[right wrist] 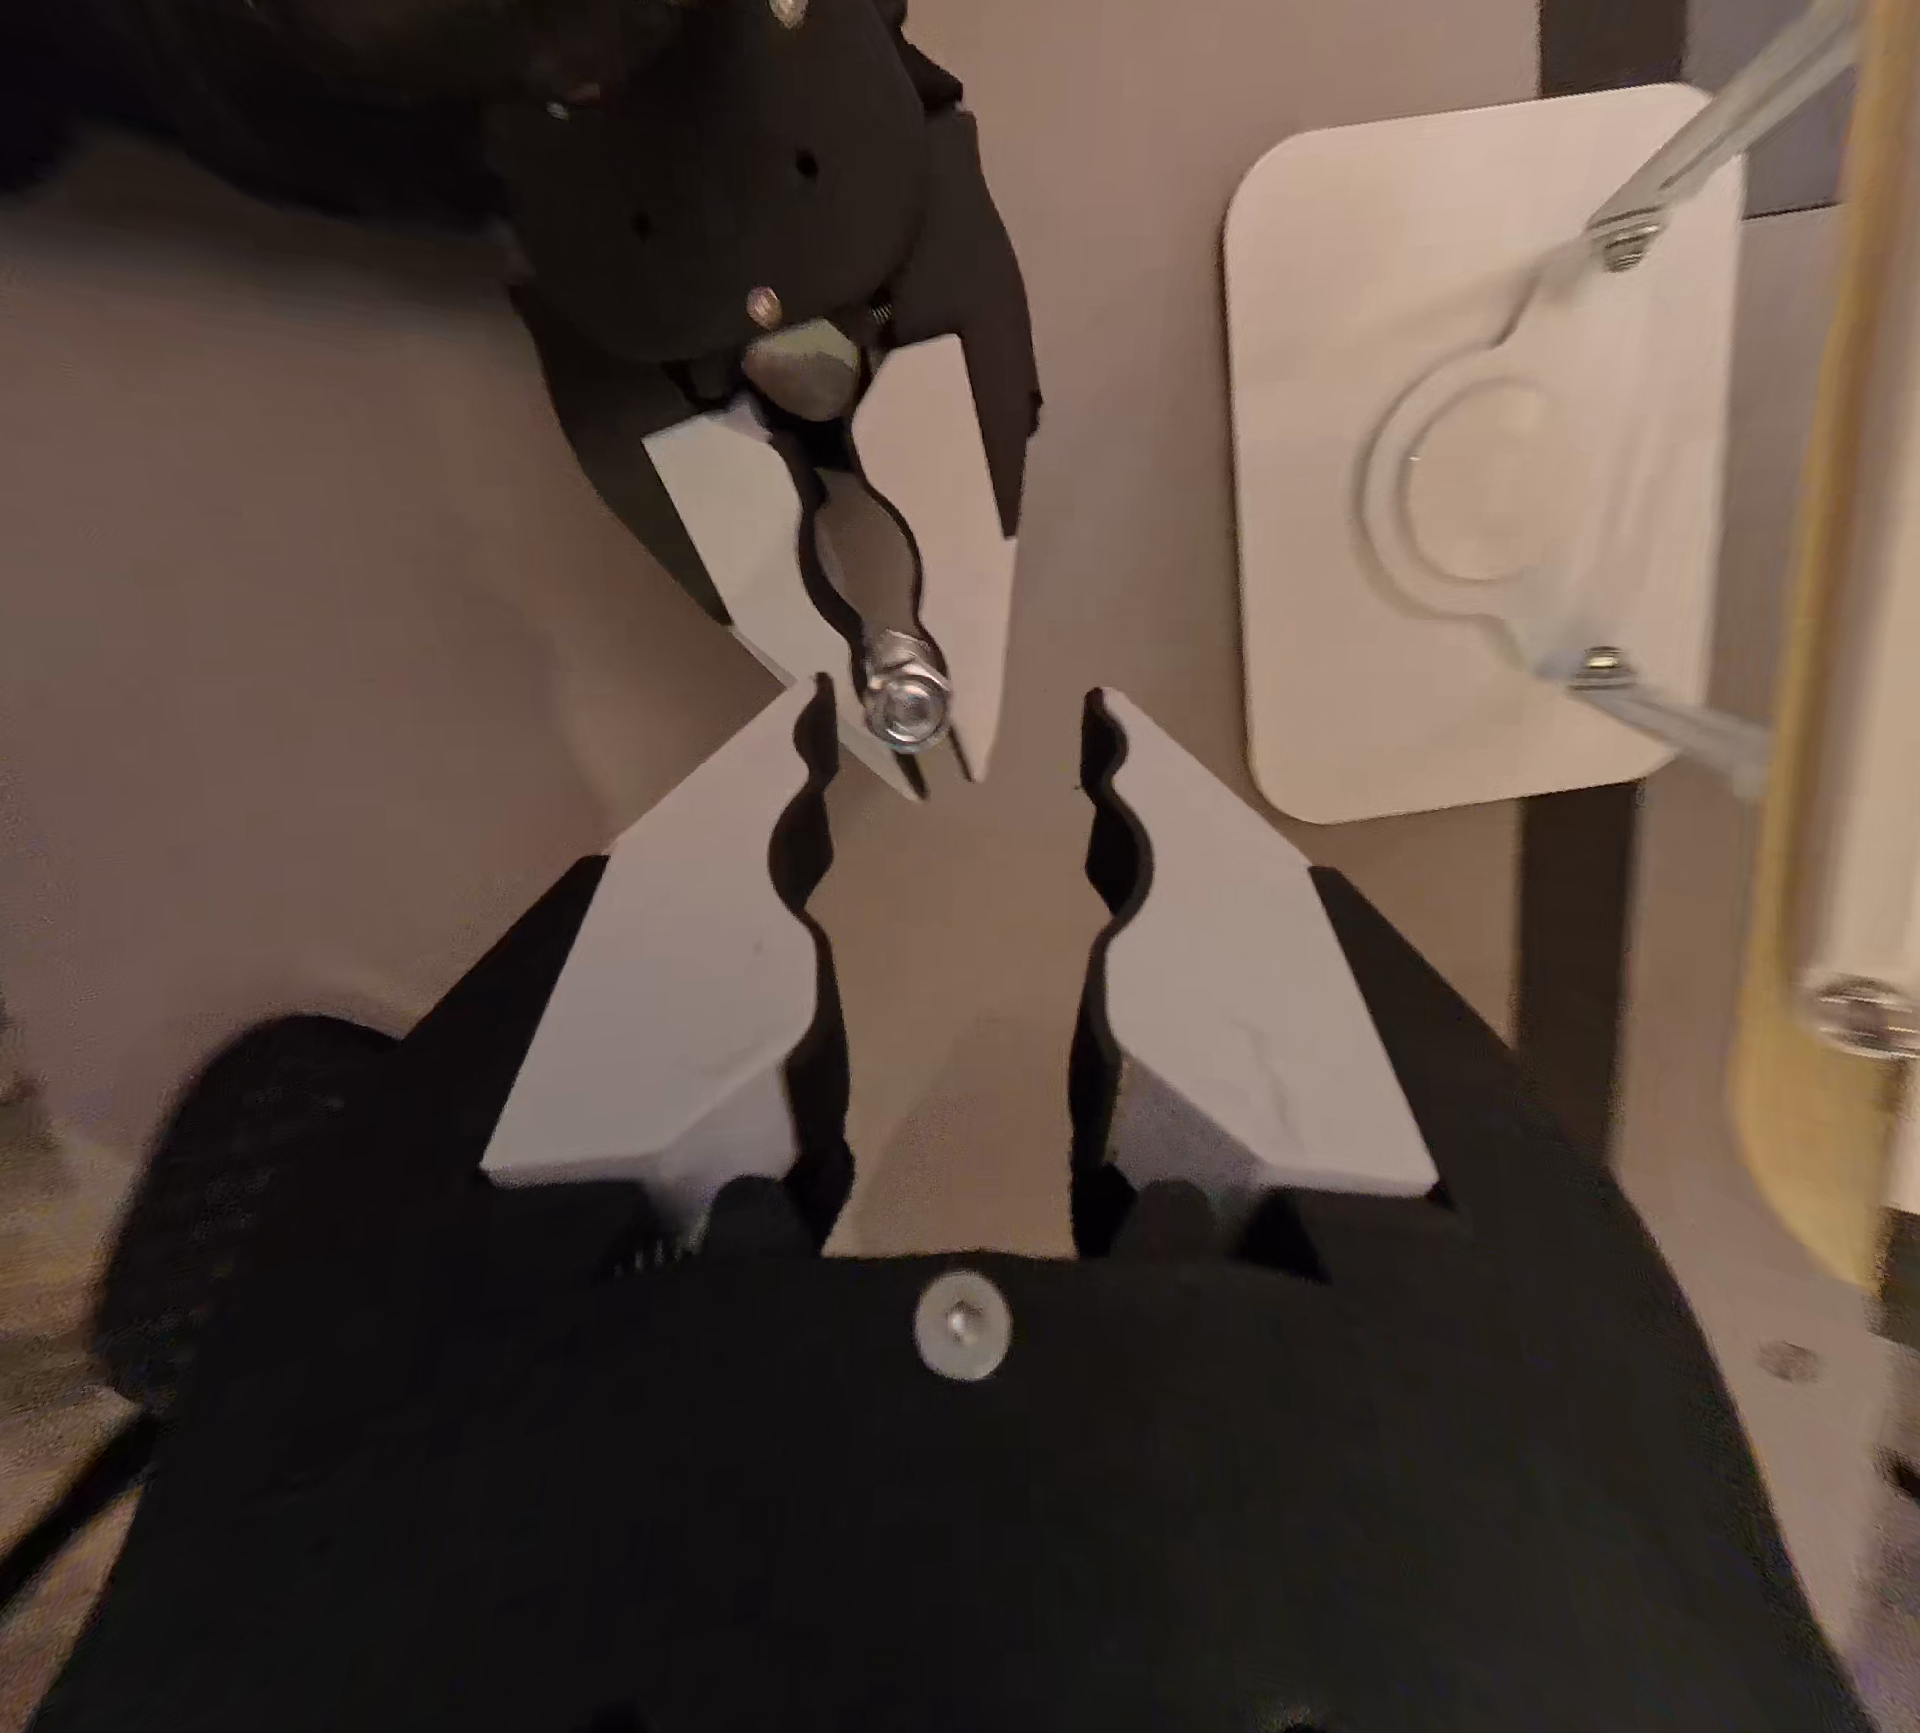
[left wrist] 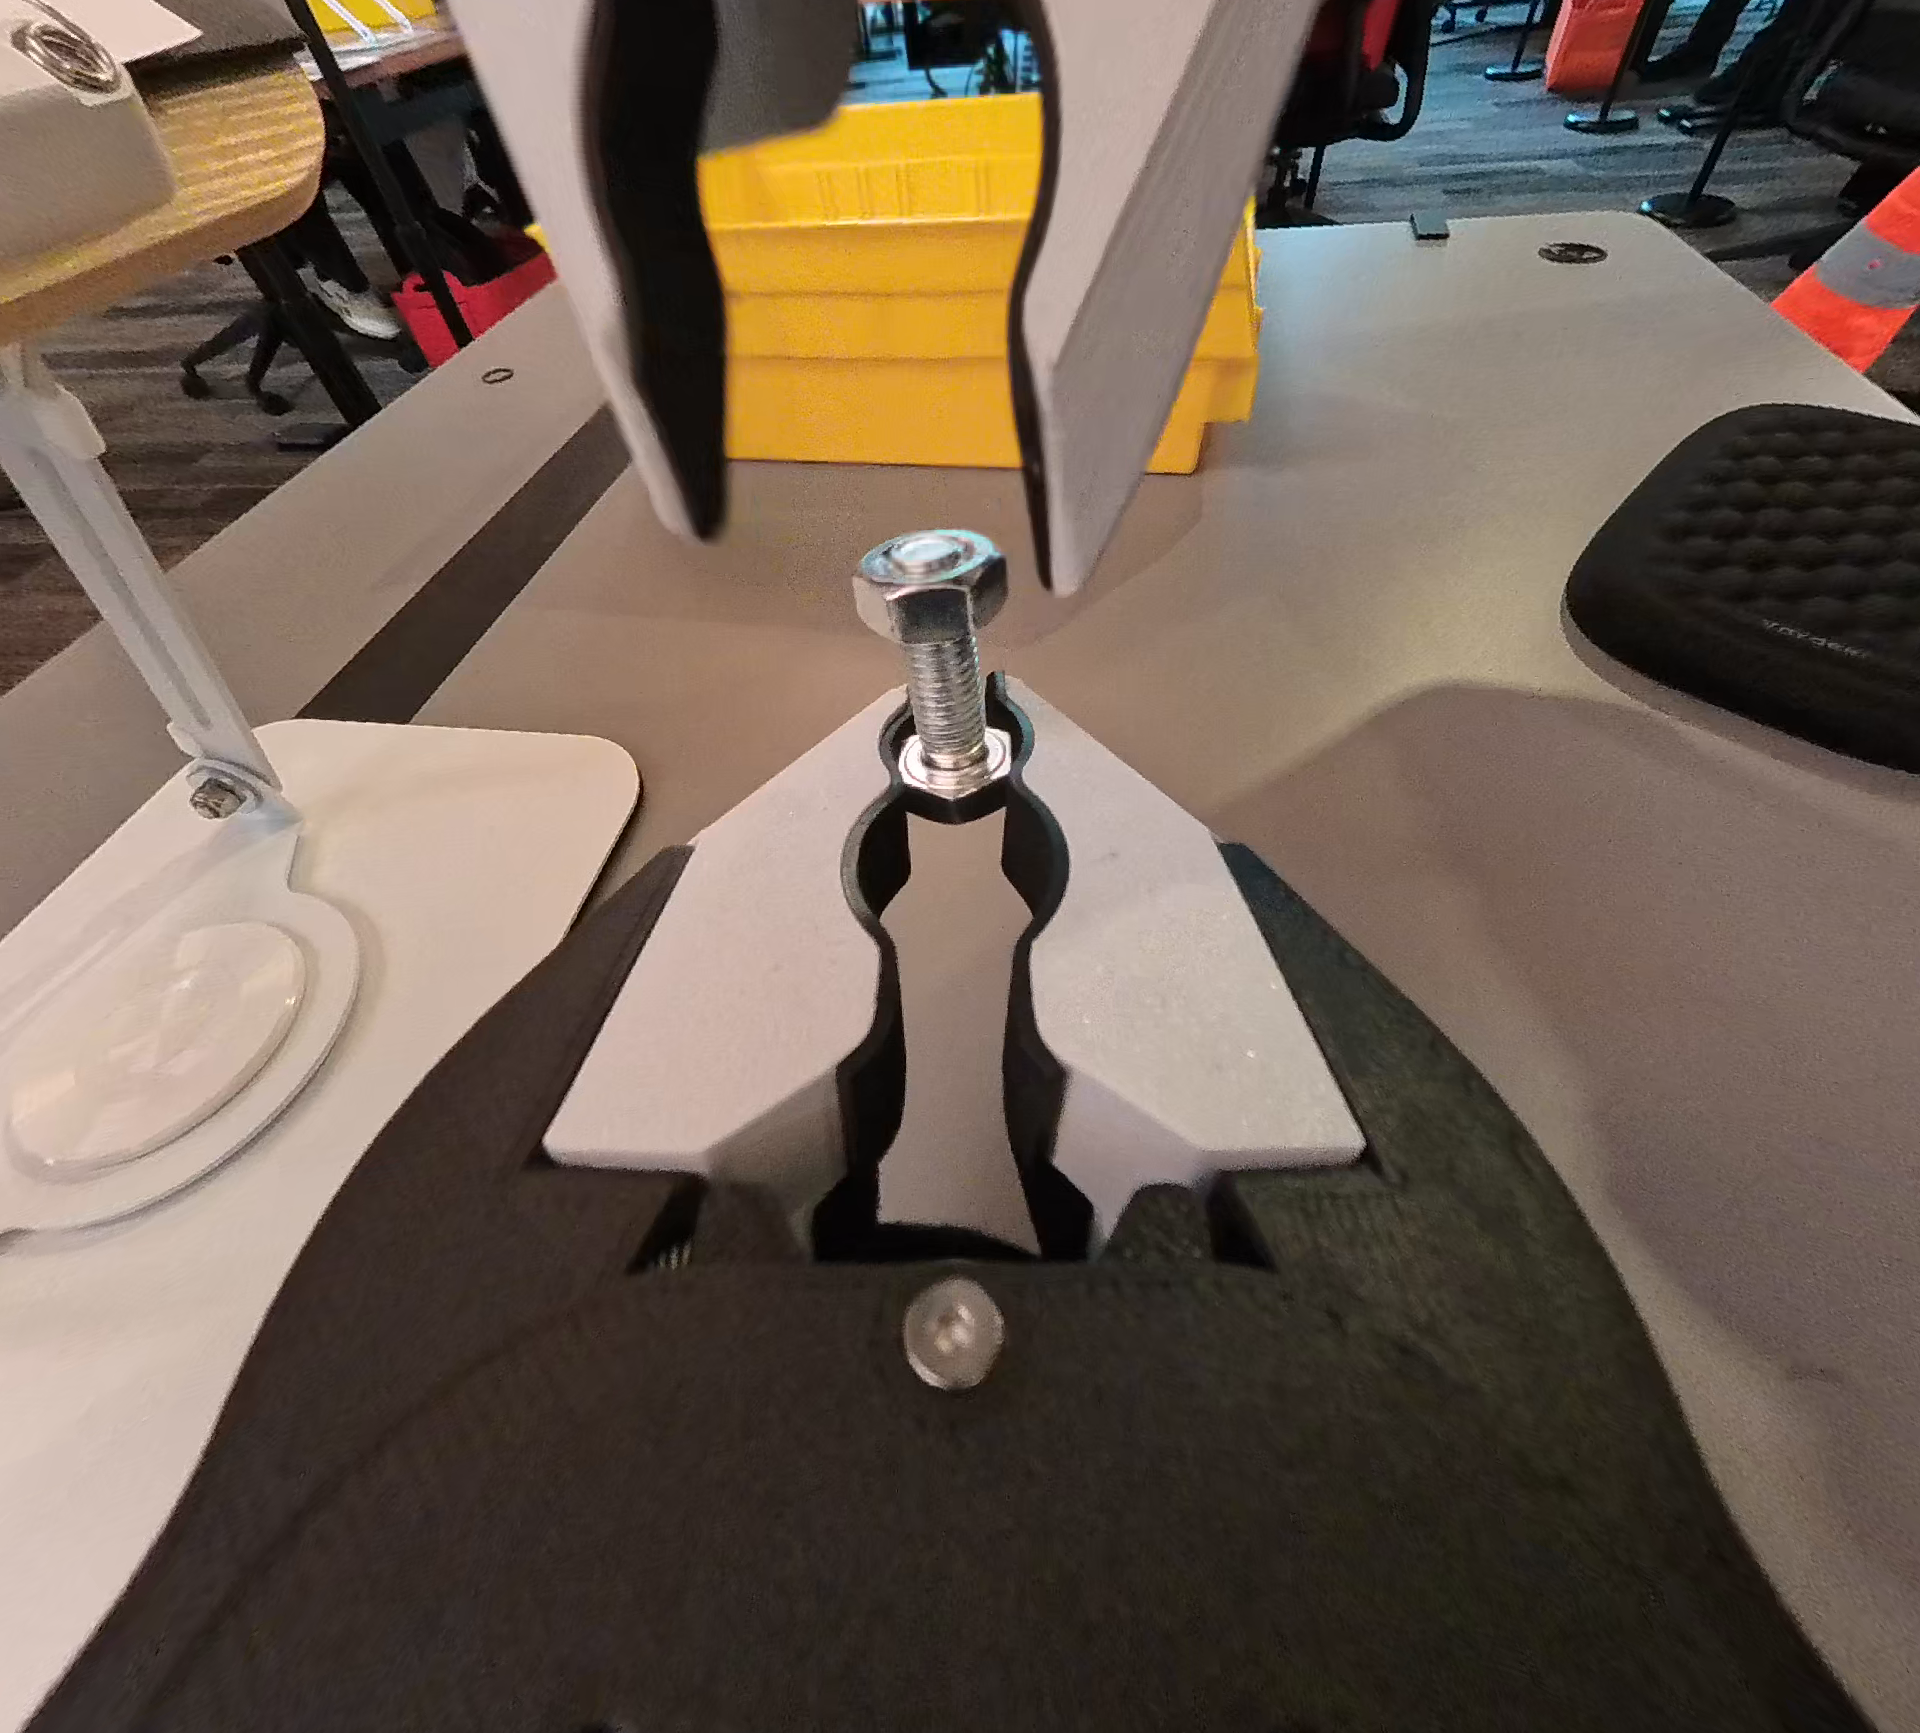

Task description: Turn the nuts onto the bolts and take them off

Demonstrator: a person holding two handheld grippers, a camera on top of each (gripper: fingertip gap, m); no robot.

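1. Left wrist view: the left gripper [left wrist: 951, 753], white fingers with black wavy pads, is closed on the hexagonal head of a silver threaded steel bolt [left wrist: 943, 696], which stands upright out of the fingertips
2. A silver hexagonal steel nut [left wrist: 928, 584] sits at the top end of the bolt's thread, with bare thread showing between it and the fingertips
3. The right gripper [left wrist: 878, 556] hangs from above with its fingers parted, one tip on each side of the nut and neither clearly touching it
4. Behind, stacked yellow plastic bins [left wrist: 977, 312] rest on the grey table [left wrist: 1455, 540]; a black dimpled wrist pad [left wrist: 1766, 582] lies to the right and a white flat stand base [left wrist: 312, 873] to the left
5. Right wrist view: the right gripper [right wrist: 958, 696] is wide open and holds nothing, looking down on the table [right wrist: 312, 540]
6. Just past its tips, the left gripper [right wrist: 914, 748] grips the bolt [right wrist: 896, 644], whose nut [right wrist: 906, 707] points toward the camera, near the left-hand fingertip [right wrist: 805, 717]
7. The white stand base [right wrist: 1351, 436] lies to the right
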